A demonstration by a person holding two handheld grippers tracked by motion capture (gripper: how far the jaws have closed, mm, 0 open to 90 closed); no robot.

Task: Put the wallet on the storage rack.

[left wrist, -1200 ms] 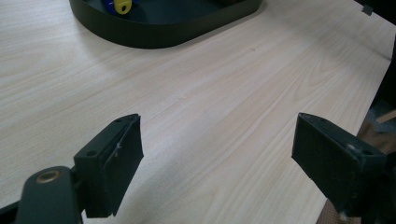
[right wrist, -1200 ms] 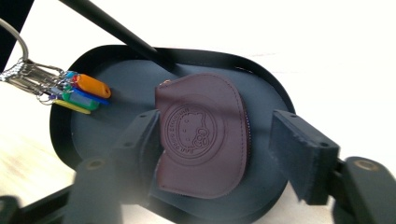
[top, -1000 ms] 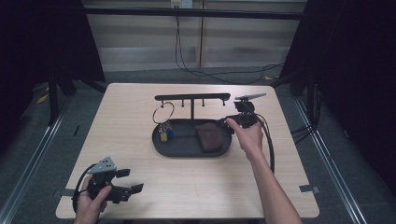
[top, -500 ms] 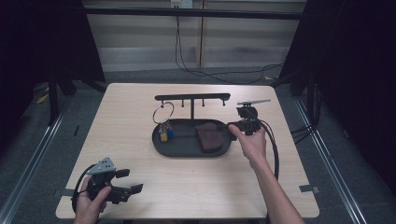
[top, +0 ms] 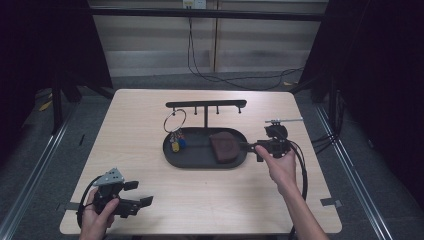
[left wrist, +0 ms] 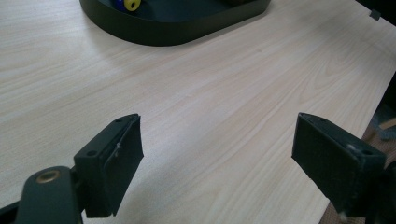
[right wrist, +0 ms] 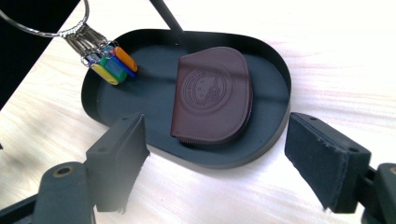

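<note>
A black oval tray (top: 200, 162) stands mid-table with a brown zip pouch (top: 225, 146) lying flat in its right half. A key ring (top: 174, 121) with coloured tags (top: 176, 142) hangs from the tray's rack (top: 206, 104). My right gripper (top: 252, 148) sits just right of the tray and points at the pouch (right wrist: 212, 95). Its jaws have just been opening and stand wide, with nothing pressed between them (right wrist: 217, 140). The tags (right wrist: 112, 65) rest at the tray's far end. My left gripper (top: 140, 193) lies open near the table's front left corner, over bare wood (left wrist: 217, 135).
The right gripper's cable (top: 302, 170) loops along the table's right side. A small grey tape mark (top: 330, 202) sits near the front right corner. The tray's near rim (left wrist: 163, 28) lies well ahead of the left gripper. Dark floor and metal rails surround the table.
My right gripper has drawn back to the right and toward the person, away from the pouch. The pouch stays flat in the tray. The left gripper has not moved.
</note>
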